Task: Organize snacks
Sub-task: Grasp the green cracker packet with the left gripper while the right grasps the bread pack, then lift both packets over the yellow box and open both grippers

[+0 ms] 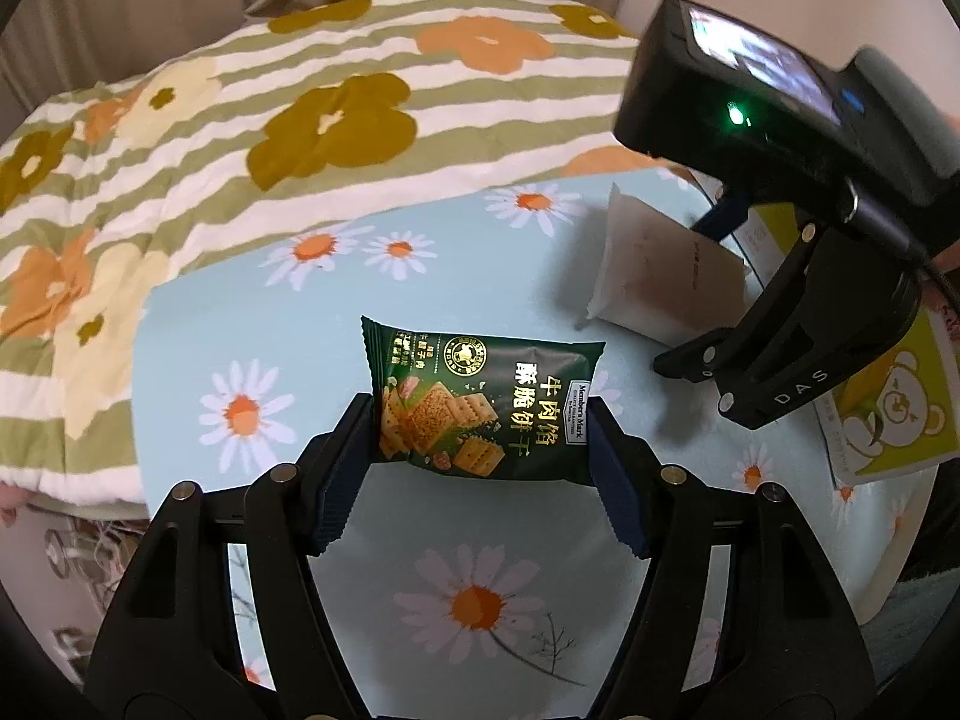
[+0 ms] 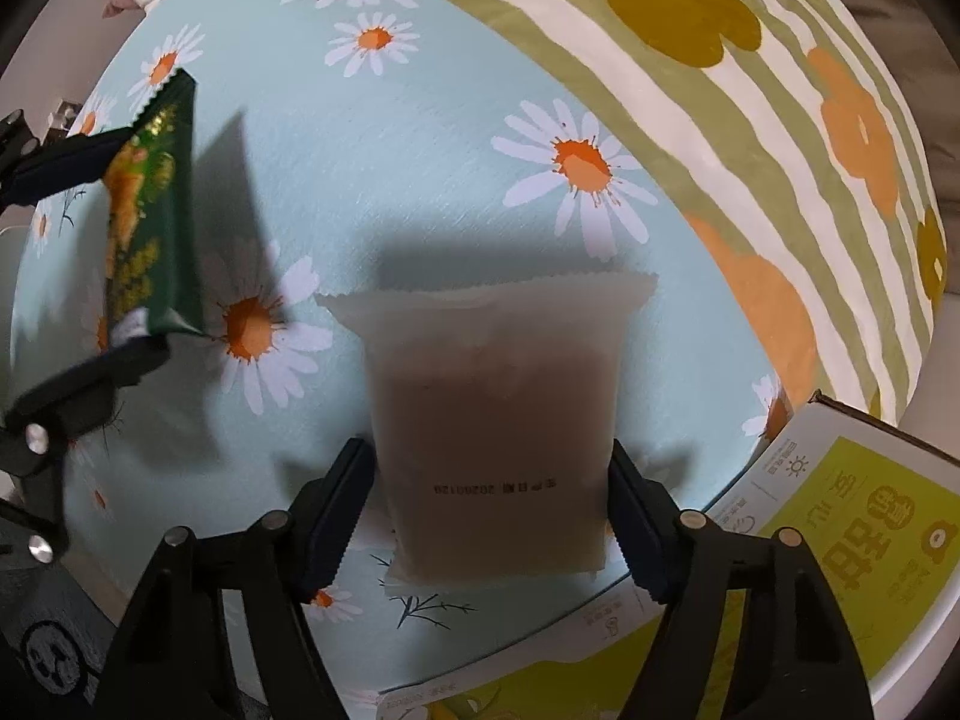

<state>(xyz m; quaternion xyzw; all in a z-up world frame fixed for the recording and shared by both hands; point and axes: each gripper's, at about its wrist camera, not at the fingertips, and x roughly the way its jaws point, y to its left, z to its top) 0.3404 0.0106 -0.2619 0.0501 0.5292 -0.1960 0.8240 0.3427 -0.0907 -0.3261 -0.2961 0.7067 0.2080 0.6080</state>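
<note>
Cracker packet: dark green foil snack packet with printed crackers [image 1: 480, 408] is pinched by its two side edges between the pads of the left gripper [image 1: 480, 450]. It hangs clear above the table, so it seems lifted for carrying.
White pouch: matt white paper-like pouch with brownish filling [image 2: 492, 438] lies flat on the light blue daisy-print tablecloth [image 2: 390, 180]. The right gripper [image 2: 489, 510] points nearly straight down, and its pads stand against the pouch's long sides; real pressing I cannot tell.
Likely goal: yellow-green cardboard box with bear drawing [image 2: 840, 492] lies just beside the pouch, at the table edge.
Edges: the striped flower quilt [image 1: 240, 120] borders the cloth on the far side.
Free room: open cloth lies between the two grippers, but they are near; crossing paths could bump.
</note>
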